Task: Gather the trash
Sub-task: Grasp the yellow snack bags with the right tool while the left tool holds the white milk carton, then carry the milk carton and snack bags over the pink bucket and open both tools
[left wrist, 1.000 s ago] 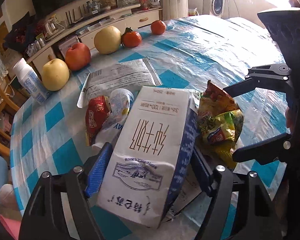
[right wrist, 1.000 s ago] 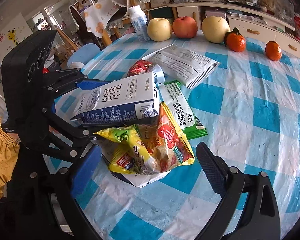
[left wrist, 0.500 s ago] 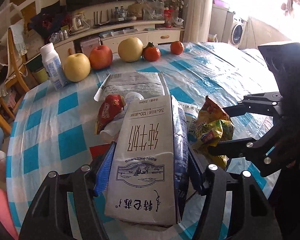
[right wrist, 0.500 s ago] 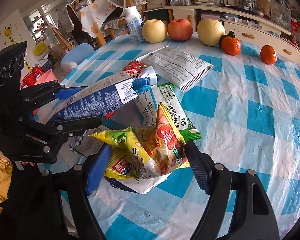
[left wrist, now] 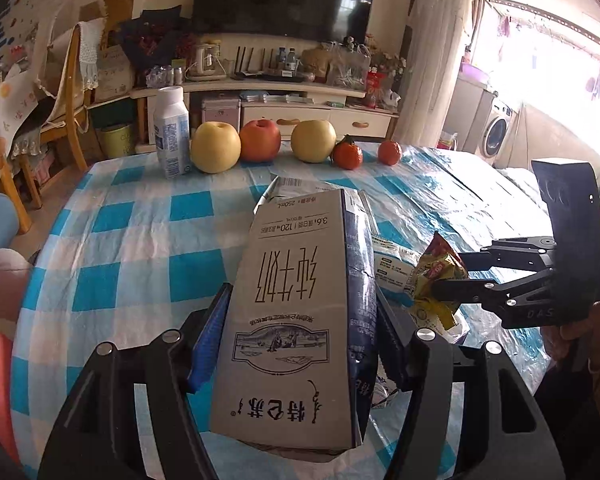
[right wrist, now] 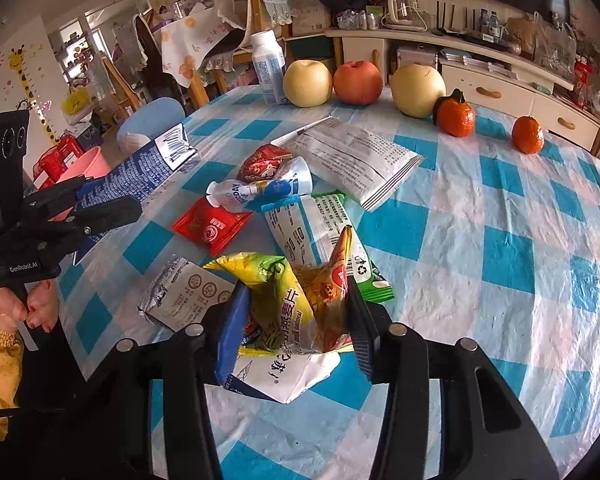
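My left gripper (left wrist: 300,320) is shut on a flattened white and blue milk carton (left wrist: 296,304) and holds it above the table; it also shows in the right wrist view (right wrist: 148,168) at the left. My right gripper (right wrist: 296,320) is shut on a crumpled yellow and orange snack bag (right wrist: 296,308), seen in the left wrist view (left wrist: 432,280) too. Under the bag lies another flattened carton (right wrist: 284,380). On the checked tablecloth (right wrist: 480,240) lie a red packet (right wrist: 210,226), a small squashed bottle (right wrist: 260,188), a red wrapper (right wrist: 264,160), a green-white wrapper (right wrist: 316,224) and a large white pouch (right wrist: 360,156).
Three large fruits (right wrist: 358,82) and two oranges (right wrist: 456,116) line the far table edge beside a white bottle (right wrist: 268,68). A pink bin (right wrist: 84,164) stands on the floor left of the table. Chairs and a sideboard (right wrist: 480,68) stand behind.
My left gripper has lifted the milk carton up and back toward the left, away from the pile. My right gripper has closed on the snack bag.
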Available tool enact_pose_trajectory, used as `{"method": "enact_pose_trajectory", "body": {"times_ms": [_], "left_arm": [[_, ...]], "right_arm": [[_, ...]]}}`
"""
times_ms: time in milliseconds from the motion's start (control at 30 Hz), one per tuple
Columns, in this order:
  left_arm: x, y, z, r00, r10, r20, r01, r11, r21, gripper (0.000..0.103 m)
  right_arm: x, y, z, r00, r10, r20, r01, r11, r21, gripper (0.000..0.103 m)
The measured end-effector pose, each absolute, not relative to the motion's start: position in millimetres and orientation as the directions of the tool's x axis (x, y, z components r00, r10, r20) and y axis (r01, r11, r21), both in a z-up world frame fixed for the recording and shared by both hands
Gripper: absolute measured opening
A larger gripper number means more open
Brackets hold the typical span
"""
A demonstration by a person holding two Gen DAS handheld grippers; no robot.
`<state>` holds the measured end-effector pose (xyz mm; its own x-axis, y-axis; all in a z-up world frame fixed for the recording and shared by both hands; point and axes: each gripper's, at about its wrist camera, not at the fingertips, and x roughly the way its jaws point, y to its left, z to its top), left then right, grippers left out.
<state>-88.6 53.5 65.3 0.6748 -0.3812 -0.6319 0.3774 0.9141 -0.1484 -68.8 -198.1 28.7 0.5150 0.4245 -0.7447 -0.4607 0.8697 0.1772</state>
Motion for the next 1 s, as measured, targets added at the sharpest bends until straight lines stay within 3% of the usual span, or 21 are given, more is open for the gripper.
{"method": "enact_pose_trajectory", "body": {"times_ms": [433, 1000], "left_arm": [[-83.8, 102.9, 63.9, 0.722, -0.316, -0.615, 0.264, 0.948, -0.177, 0.065], [-98.8, 171.9, 90.4, 0.813, -0.178, -0.554, 0.08, 0.977, -0.198, 0.066]], "right_arm": [[-70.0, -186.5, 49.1, 0.617, 0.381, -0.688, -0.392, 0.907, 0.151, 0.038], [-80.5, -121.9, 83.5, 0.64, 0.456, -0.619, -0.409, 0.884, 0.228, 0.037]]}}
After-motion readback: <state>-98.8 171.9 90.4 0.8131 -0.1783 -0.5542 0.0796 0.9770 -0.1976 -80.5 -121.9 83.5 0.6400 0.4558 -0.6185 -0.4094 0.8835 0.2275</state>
